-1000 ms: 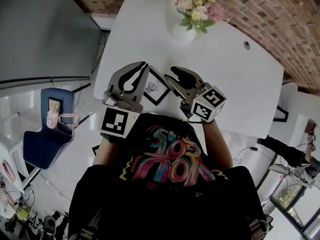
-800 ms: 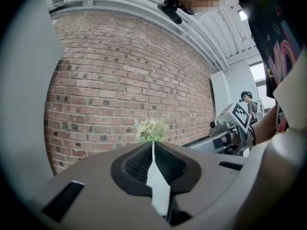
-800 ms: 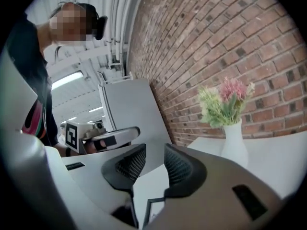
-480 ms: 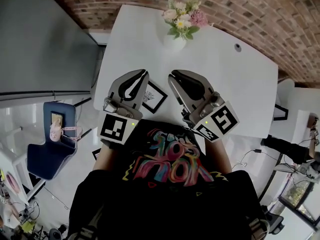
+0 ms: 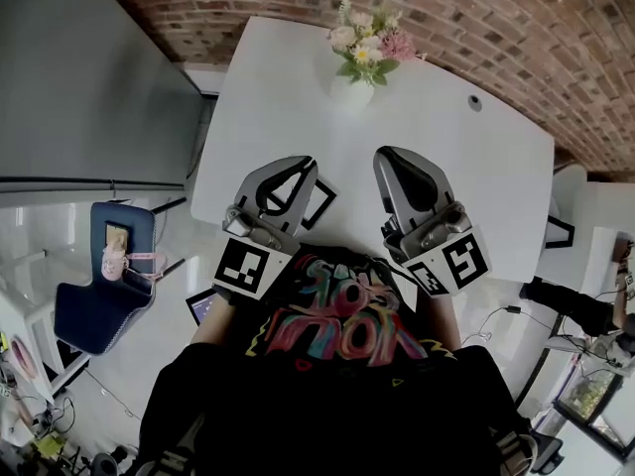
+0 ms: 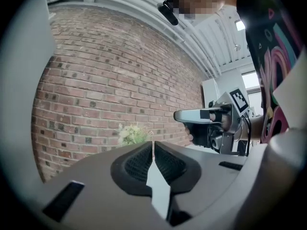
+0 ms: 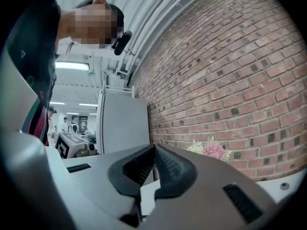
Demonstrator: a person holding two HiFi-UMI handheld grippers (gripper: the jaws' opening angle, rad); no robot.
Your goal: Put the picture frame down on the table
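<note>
Picture frame lies flat on the white counter, near its near left edge, black border, mostly hidden behind the left tool in the head view. Neither tool holds it. Left tool is clenched, pads meeting at the tips with nothing between them, as seen in the left gripper view. Right tool is just to the right of it, jaws just closing and now clenched, also empty; the right gripper view shows the ribbed pads together. Both tools point toward the far side of the counter, side by side, held in front of the person's chest. Marker cubes sit at the near ends of both. White vase with pink and cream flowers stands at the far edge of the counter, well apart from the frame. Brick wall is behind it. Blue chair is on the floor to the left.
</note>
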